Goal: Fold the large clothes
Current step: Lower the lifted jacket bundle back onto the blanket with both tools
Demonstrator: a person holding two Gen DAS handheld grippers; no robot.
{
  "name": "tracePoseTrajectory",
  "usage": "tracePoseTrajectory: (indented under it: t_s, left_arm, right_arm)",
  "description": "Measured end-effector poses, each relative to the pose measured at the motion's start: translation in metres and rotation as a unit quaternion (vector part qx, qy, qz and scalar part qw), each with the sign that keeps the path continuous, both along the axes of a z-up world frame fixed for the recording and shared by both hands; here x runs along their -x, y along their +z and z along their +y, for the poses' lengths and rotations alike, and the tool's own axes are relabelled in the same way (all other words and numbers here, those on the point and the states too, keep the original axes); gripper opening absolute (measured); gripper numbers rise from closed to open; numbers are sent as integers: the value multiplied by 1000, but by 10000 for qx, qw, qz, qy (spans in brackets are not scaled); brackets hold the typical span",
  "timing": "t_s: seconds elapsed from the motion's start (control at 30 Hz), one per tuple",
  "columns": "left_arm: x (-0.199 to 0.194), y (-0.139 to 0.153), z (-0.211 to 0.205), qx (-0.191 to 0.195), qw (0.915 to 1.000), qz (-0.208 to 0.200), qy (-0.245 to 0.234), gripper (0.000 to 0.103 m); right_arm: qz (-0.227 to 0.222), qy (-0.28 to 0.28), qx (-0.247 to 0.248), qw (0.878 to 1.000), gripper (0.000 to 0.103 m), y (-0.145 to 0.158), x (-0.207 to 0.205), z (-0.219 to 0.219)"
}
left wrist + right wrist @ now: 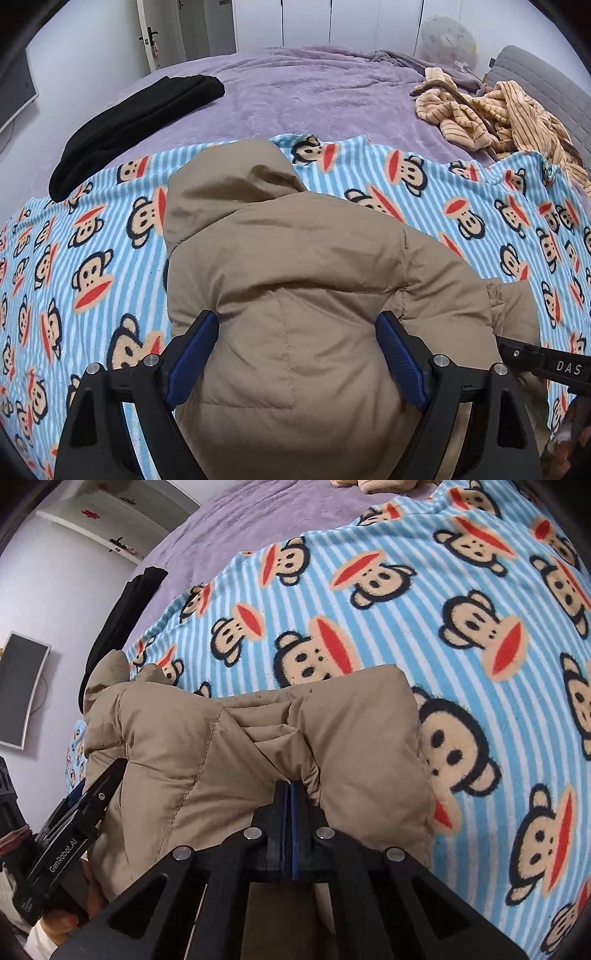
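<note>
A tan padded hooded jacket (280, 266) lies on a blue striped monkey-print blanket (92, 258), hood pointing away. My left gripper (295, 332) is open, its blue-padded fingers (192, 354) wide apart on either side of the jacket's near body. My right gripper (288, 790) is shut on a fold of the same jacket (207, 746) at its edge. The right gripper's body shows at the right of the left wrist view (546, 363). The left gripper shows at the left of the right wrist view (77, 812).
The blanket lies on a purple bedspread (314, 92). A folded black garment (136, 125) sits at the far left, a crumpled tan striped garment (495, 114) at the far right. A grey headboard (546, 85), a door and a wall monitor (22, 690) surround the bed.
</note>
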State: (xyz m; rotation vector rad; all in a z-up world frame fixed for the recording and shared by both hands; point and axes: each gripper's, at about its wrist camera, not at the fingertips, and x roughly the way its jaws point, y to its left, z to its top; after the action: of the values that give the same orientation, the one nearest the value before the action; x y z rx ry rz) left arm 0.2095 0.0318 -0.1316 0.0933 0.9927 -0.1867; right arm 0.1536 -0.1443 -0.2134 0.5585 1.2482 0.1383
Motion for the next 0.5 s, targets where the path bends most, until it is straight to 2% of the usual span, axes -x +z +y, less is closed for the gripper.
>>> tracePoseTrajectory:
  t_s: [0.27,0.5]
  left_arm:
    - [4,11,10,-9,9999,30,100,87]
    - [53,43,52,198,9994,44,295,87]
  right_arm:
    - [15,271,-15,9996,5,30,17,2]
    - [-107,565,-6,9983,5,56,52,10]
